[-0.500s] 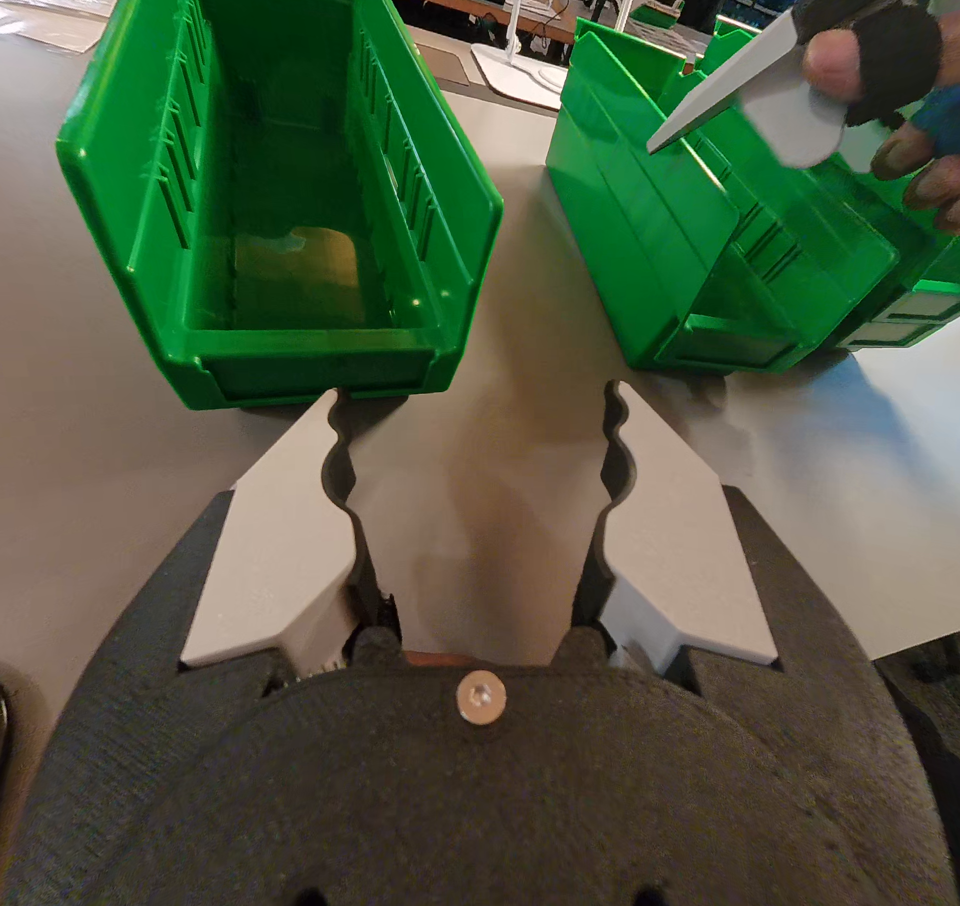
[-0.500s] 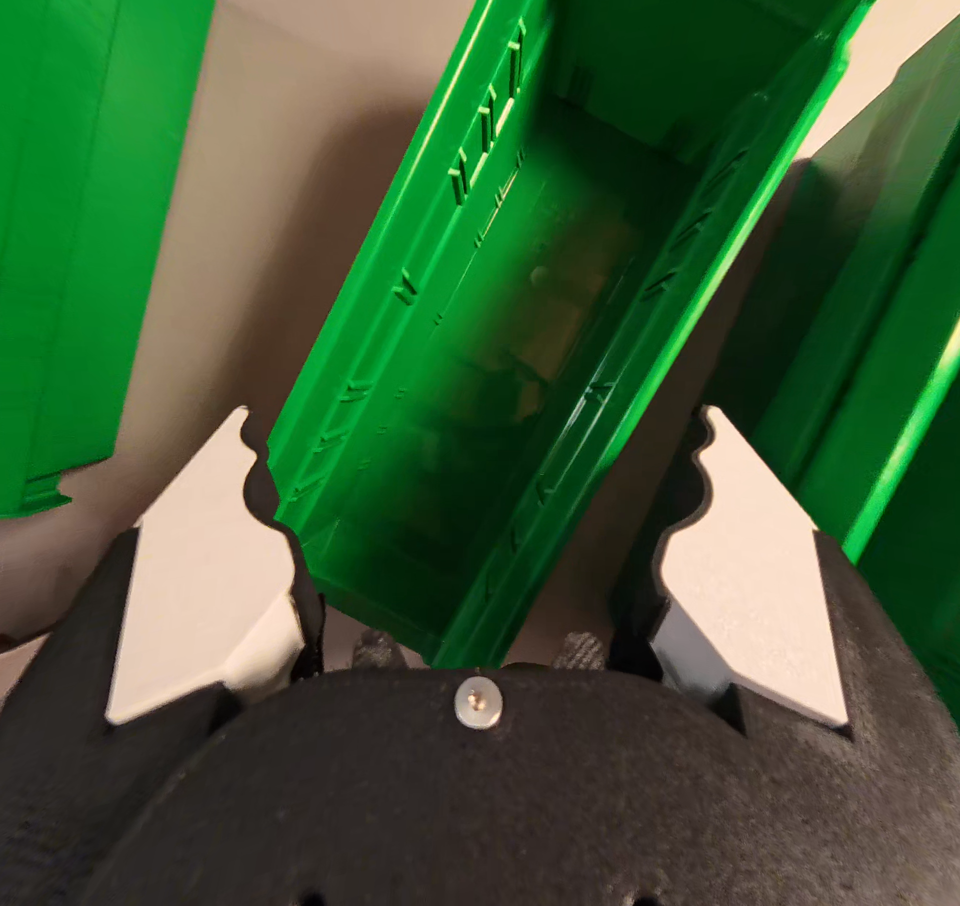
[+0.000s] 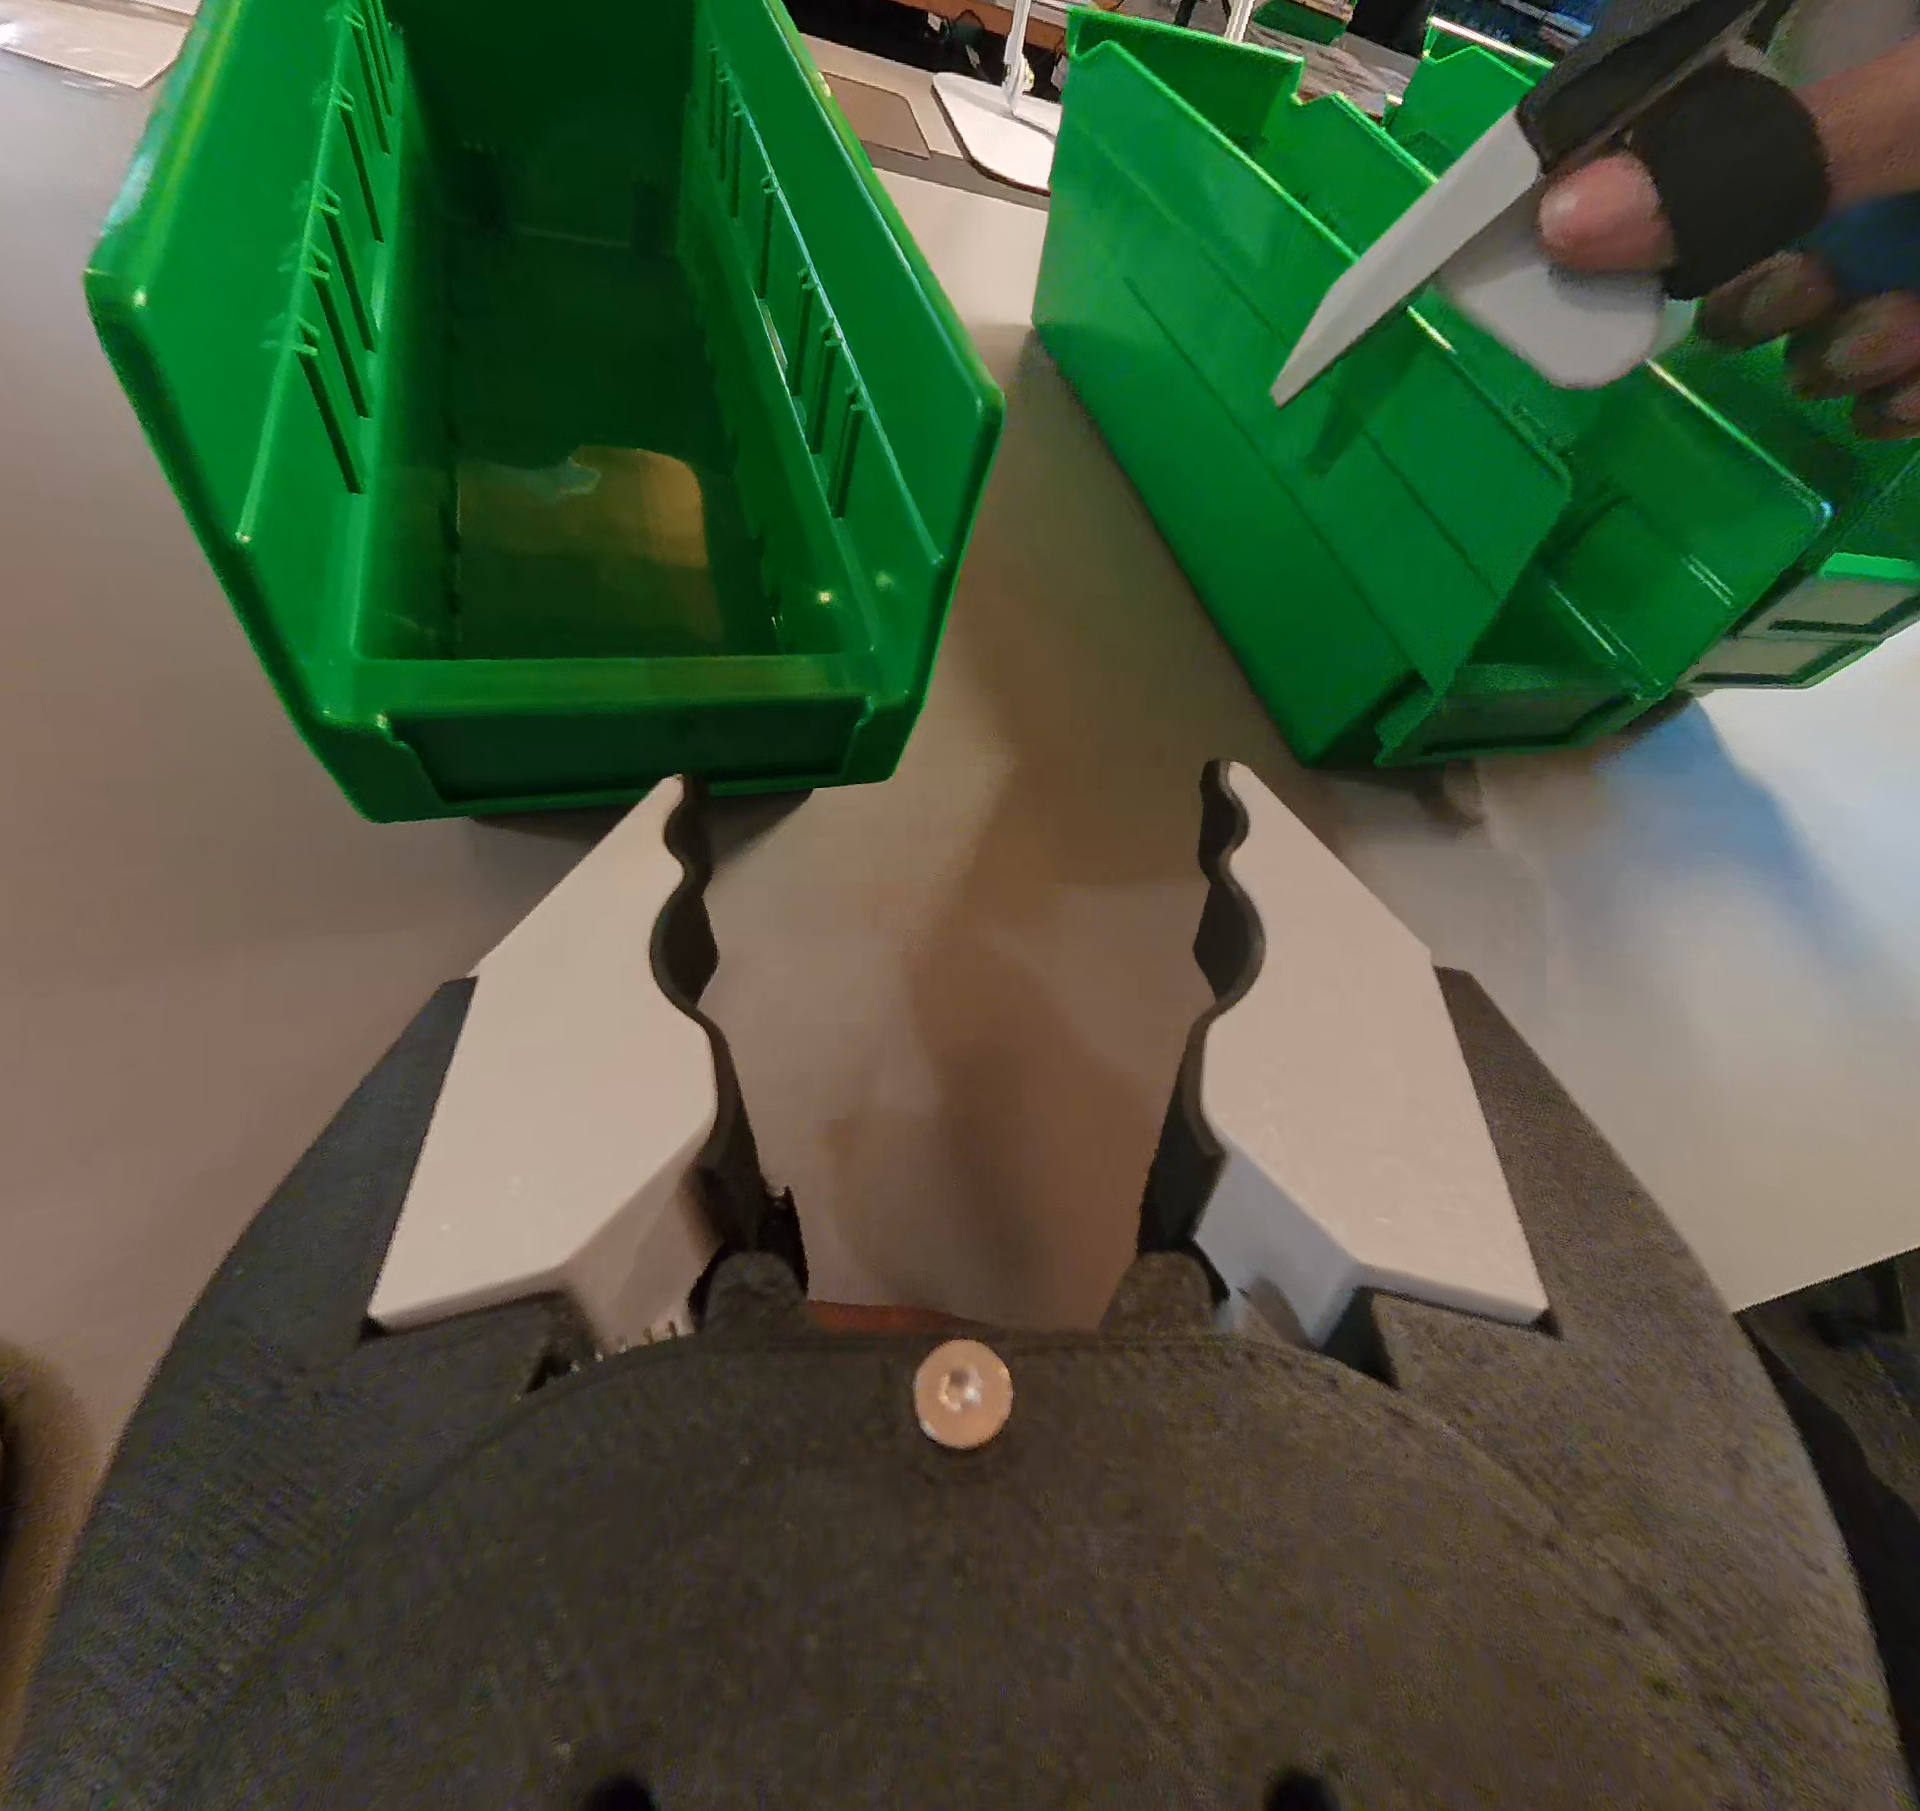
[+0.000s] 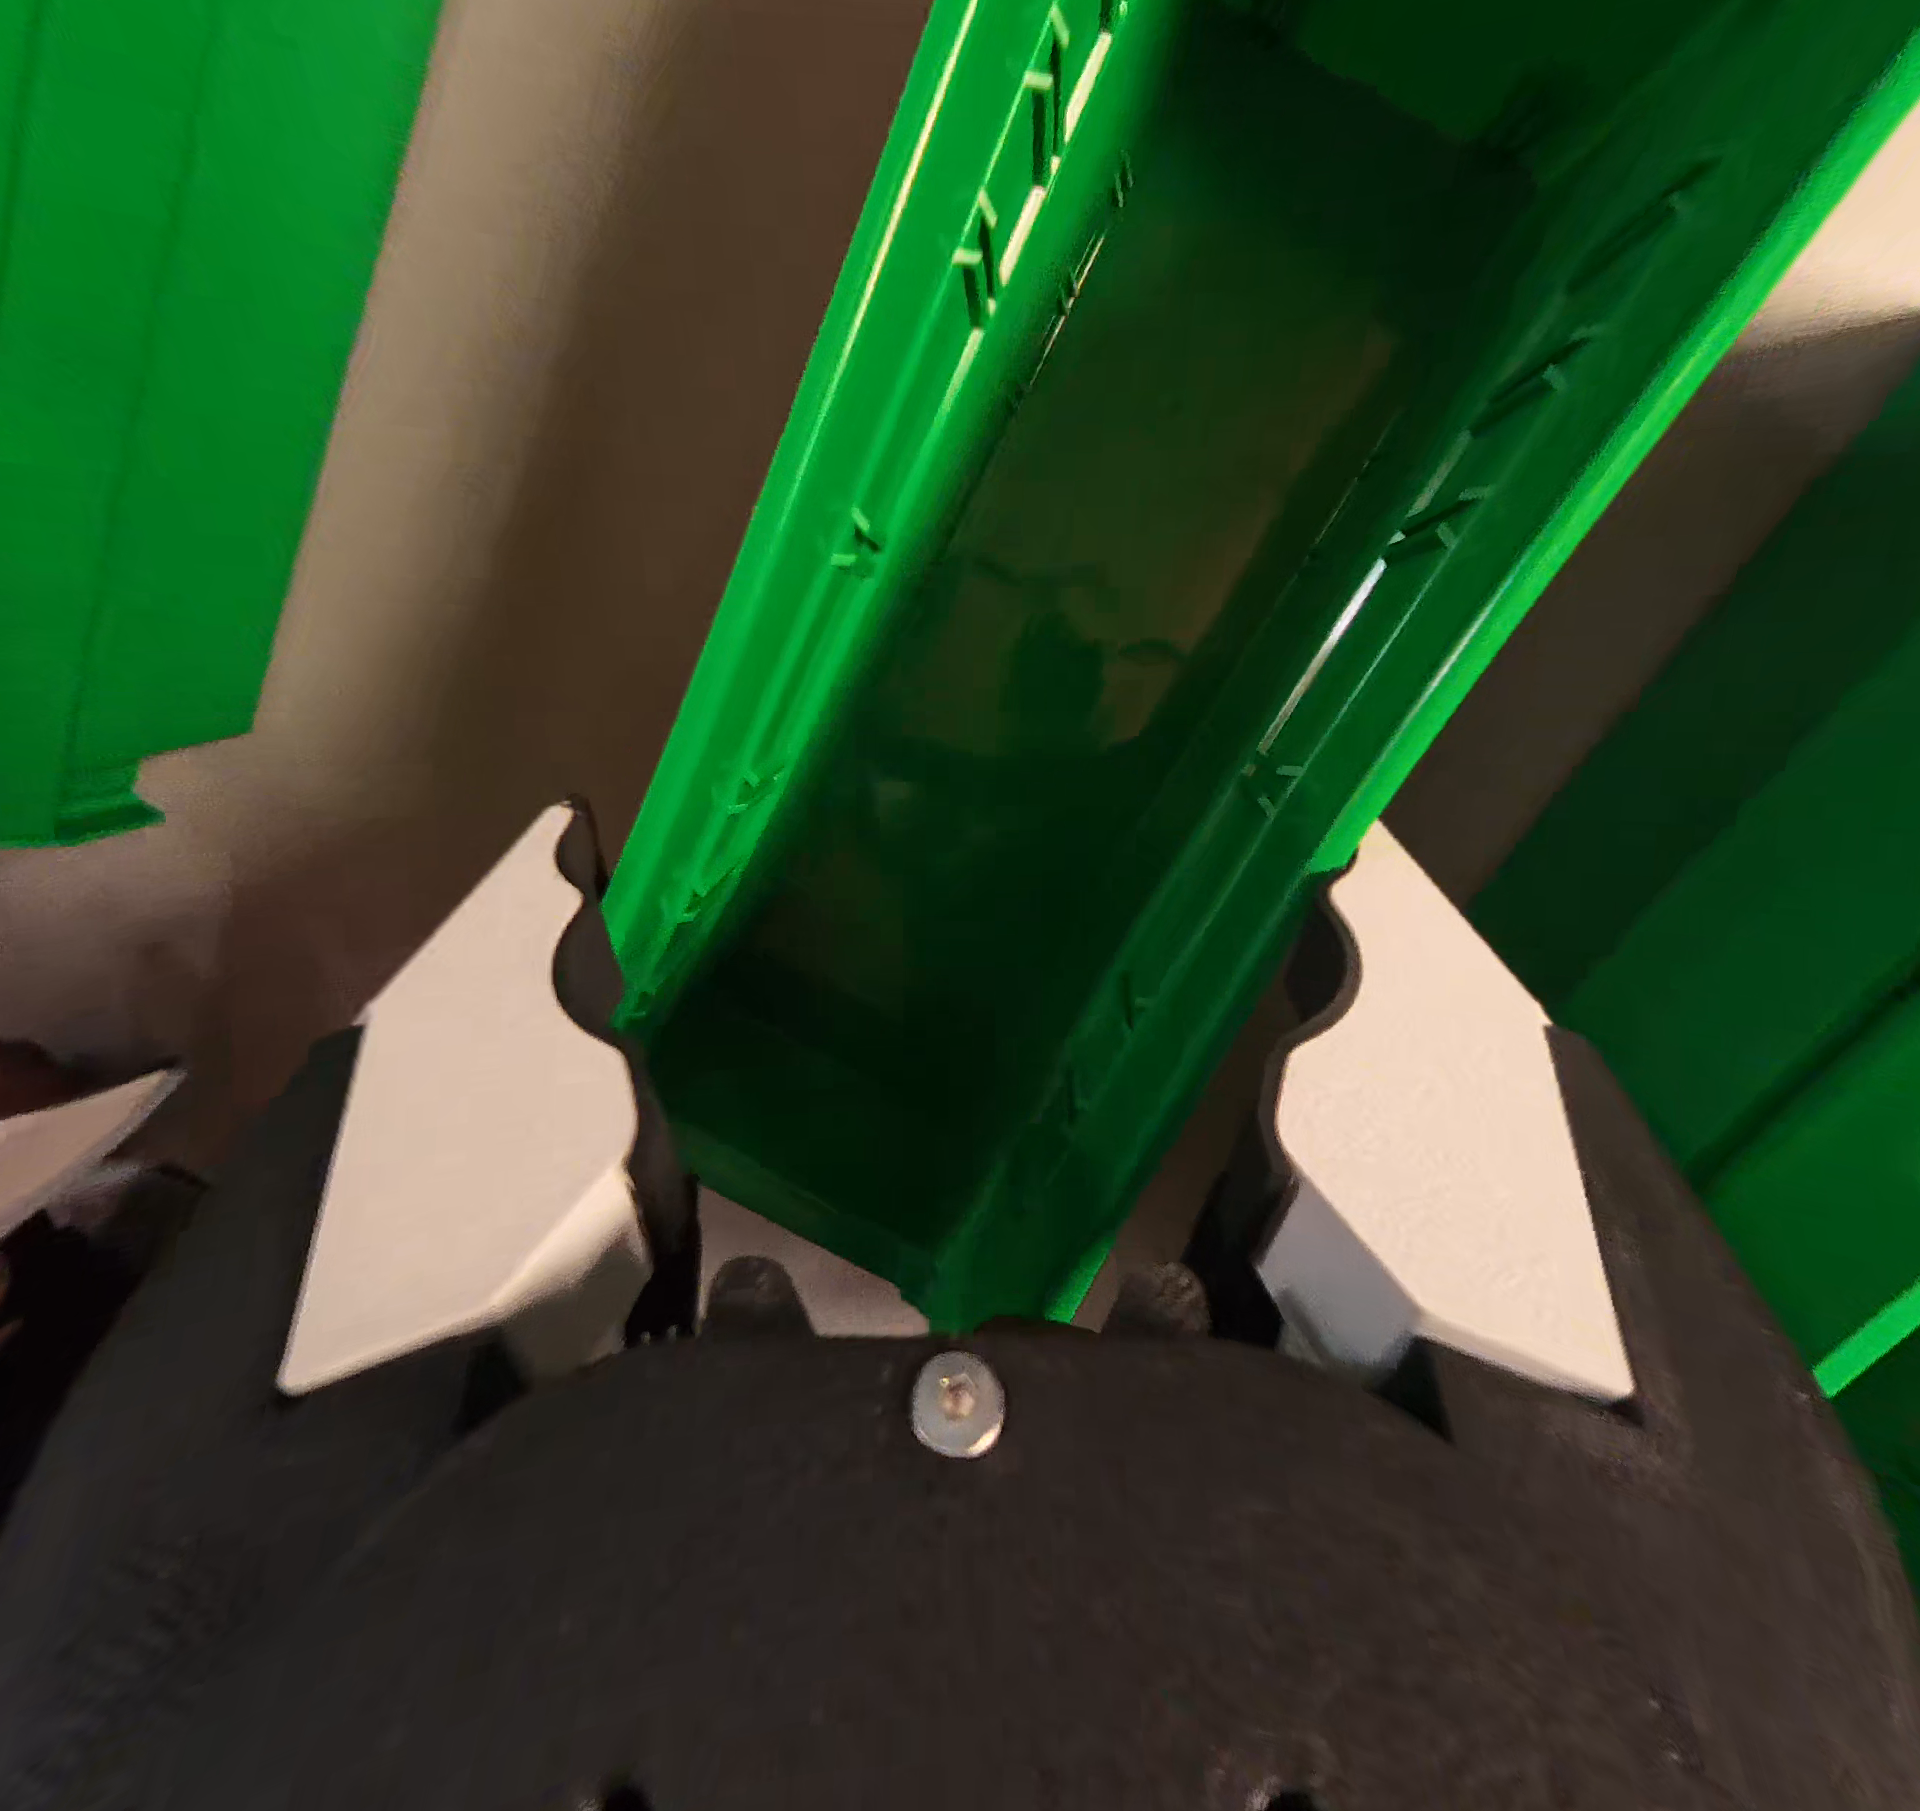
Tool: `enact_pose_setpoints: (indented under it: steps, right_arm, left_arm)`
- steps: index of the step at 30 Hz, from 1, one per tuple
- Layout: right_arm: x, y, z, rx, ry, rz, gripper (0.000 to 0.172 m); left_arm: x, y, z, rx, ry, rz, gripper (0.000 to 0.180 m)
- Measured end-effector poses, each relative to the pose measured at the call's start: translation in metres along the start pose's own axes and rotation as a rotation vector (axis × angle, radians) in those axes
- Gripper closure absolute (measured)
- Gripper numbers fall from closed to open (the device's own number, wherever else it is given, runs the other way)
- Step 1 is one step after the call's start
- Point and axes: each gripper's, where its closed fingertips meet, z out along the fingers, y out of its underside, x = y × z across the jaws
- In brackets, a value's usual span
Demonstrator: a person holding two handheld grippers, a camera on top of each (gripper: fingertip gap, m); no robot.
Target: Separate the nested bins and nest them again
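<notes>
Three green bins stand apart on the grey surface [image 3: 208, 930], so the coming move is judged to be re-nesting, and it turns on how the middle bin [image 4: 1143, 618] lies in the right gripper [image 4: 956, 847]. That gripper straddles the bin across its short width at its near end. One of its fingers [image 4: 499, 1034] sits against the outside of the bin's left wall and the other against the right rim, so the bin is taken between them. The bin's long axis runs away from the fingers and slants up to the right, not square to the grasp, so it would likely swing when lifted. The left bin [image 3: 520, 359] lies to the left of it, well apart across a strip of bare surface, open side up, with its long axis also running away from the person. A third bin [image 4: 1766, 826] stands just beside the middle one on the right. The left gripper [image 3: 951, 785] hangs low in front of the left bin with its fingers wide and only bare surface between them; it is the nearer one for steadying that bin.
</notes>
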Motion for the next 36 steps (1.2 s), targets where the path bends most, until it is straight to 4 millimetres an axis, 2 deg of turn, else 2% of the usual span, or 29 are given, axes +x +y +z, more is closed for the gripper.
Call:
enact_pose_setpoints:
  steps: [5, 11, 14, 17, 19, 22, 25, 28, 31, 36]
  right_arm:
    - [-0.010, 0.011, -0.007, 0.000, -0.056, -0.028, 0.057]
    - [-0.020, 0.024, -0.023, 0.020, -0.092, -0.075, 0.062]
    - [-0.030, 0.023, -0.047, 0.077, -0.155, -0.090, 0.062]
    - [-0.032, 0.015, -0.088, 0.167, -0.205, -0.099, 0.062]
    - [-0.021, 0.007, -0.121, 0.233, -0.203, -0.090, 0.062]
    - [0.014, -0.002, -0.167, 0.314, -0.148, -0.036, 0.062]
    - [0.056, -0.004, -0.194, 0.341, -0.061, 0.027, 0.061]
    - [0.090, -0.001, -0.196, 0.315, 0.008, 0.078, 0.061]
    - [0.116, 0.003, -0.182, 0.282, 0.034, 0.134, 0.061]
    - [0.138, 0.009, -0.153, 0.233, 0.040, 0.181, 0.060]
  left_arm:
    - [0.000, 0.000, -0.001, 0.003, -0.004, 0.005, 0.088]
    - [0.000, 0.000, -0.001, 0.003, -0.008, 0.007, 0.088]
    - [0.000, 0.000, -0.001, 0.005, -0.006, 0.003, 0.088]
    - [0.000, 0.000, -0.001, 0.008, -0.004, 0.000, 0.088]
    - [0.000, 0.000, -0.001, 0.008, -0.003, -0.001, 0.088]
    - [0.000, 0.000, -0.002, 0.010, -0.004, 0.001, 0.088]
    - [0.000, 0.000, -0.001, 0.010, -0.007, 0.003, 0.089]
    - [0.001, 0.000, -0.002, 0.013, -0.012, 0.013, 0.089]
    - [0.001, 0.000, -0.003, 0.018, -0.009, 0.010, 0.089]
    - [0.000, 0.000, -0.002, 0.017, -0.001, 0.002, 0.089]
